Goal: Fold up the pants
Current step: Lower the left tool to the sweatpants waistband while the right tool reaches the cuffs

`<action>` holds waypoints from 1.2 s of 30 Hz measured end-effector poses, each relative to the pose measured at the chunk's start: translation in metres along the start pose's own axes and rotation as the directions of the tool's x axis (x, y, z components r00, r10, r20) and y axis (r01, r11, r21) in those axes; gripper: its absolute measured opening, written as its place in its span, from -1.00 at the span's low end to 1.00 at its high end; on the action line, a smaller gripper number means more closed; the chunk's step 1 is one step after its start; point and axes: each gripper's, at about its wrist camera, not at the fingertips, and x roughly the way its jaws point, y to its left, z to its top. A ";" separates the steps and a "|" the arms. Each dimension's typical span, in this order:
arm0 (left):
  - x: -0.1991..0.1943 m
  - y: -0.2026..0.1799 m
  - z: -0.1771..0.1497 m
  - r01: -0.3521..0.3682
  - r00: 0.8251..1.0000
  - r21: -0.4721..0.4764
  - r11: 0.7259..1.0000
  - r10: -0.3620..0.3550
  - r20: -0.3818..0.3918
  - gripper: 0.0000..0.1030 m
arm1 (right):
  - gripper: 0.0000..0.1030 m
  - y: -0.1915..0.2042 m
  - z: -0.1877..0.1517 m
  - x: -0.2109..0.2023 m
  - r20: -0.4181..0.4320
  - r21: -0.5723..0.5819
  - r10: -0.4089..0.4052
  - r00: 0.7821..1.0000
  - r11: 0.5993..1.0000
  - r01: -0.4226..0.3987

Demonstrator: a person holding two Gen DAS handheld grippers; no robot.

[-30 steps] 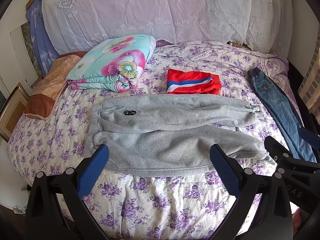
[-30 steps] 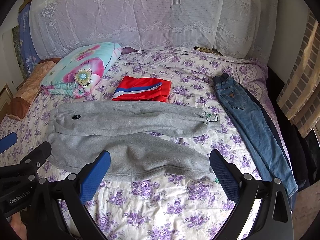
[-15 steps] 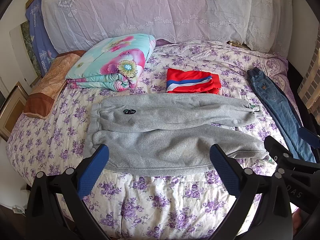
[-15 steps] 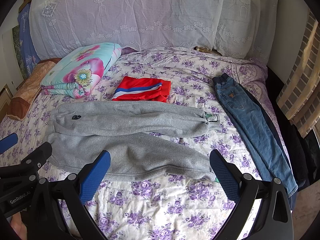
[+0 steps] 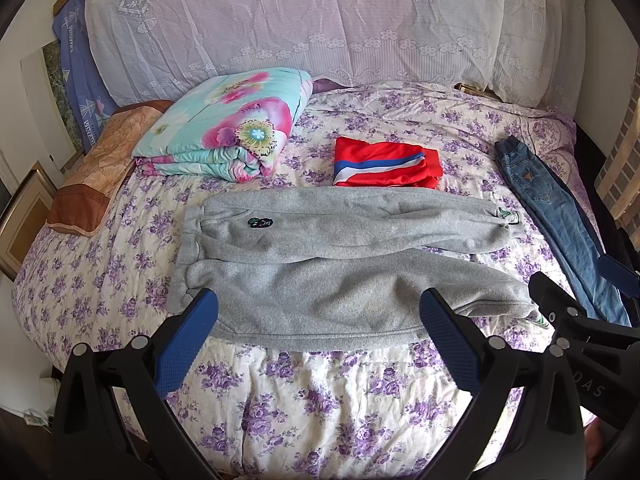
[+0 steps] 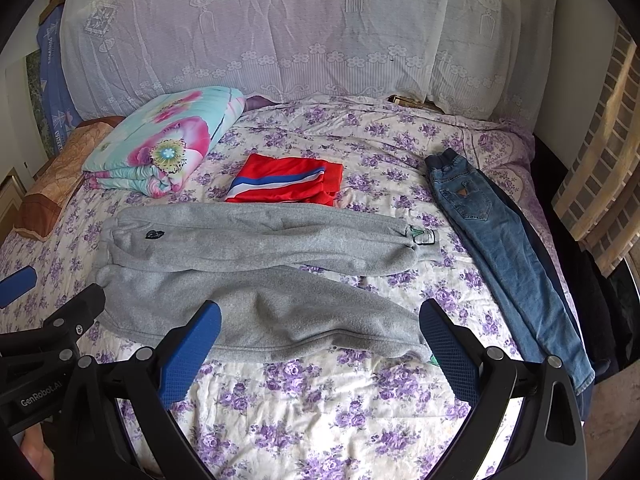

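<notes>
Grey fleece pants [image 5: 340, 268] lie flat across the bed, waist at the left, both legs running right, the cuffs with green-white labels. They show in the right wrist view [image 6: 256, 276] too. My left gripper [image 5: 320, 340] is open and empty, held above the pants' near edge. My right gripper [image 6: 320, 344] is open and empty, over the near leg toward its cuff. Each gripper shows at the edge of the other's view.
Blue jeans [image 6: 504, 256] lie along the bed's right side. Folded red shorts with blue-white stripes [image 5: 384, 164] and a folded floral quilt [image 5: 224, 140] lie behind the grey pants. A brown pillow [image 5: 92, 168] is at the left. The purple-flowered bedspread [image 5: 320, 400] drops off at the near edge.
The left wrist view has drifted slightly, so the pants sit a little lower and further left. Both grippers stay open and empty.
</notes>
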 end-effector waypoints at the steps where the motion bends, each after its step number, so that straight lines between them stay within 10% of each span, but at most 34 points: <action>1: 0.000 0.001 0.001 0.000 1.000 0.000 1.000 0.000 -0.001 0.91 | 0.93 0.000 0.000 0.000 0.000 0.000 -0.001 1.000 1.000 0.001; 25: 0.016 0.003 -0.010 0.037 0.996 -0.002 0.999 -0.037 -0.083 0.91 | 0.93 -0.007 -0.007 0.017 -0.030 0.011 -0.001 1.000 1.000 0.001; 27: 0.051 0.011 -0.022 0.088 0.971 -0.059 0.994 -0.099 -0.217 0.91 | 0.93 -0.012 -0.019 0.032 -0.058 0.020 -0.017 0.998 1.000 0.018; 32: 0.144 0.052 -0.075 0.079 0.843 -0.306 0.949 -0.227 -0.488 0.91 | 0.93 -0.028 -0.056 0.085 -0.193 -0.035 -0.075 0.978 0.997 0.070; 36: 0.173 0.103 -0.087 -0.048 0.842 -0.407 0.912 -0.182 -0.508 0.91 | 0.93 -0.041 -0.081 0.106 -0.276 -0.031 -0.080 0.958 0.997 0.075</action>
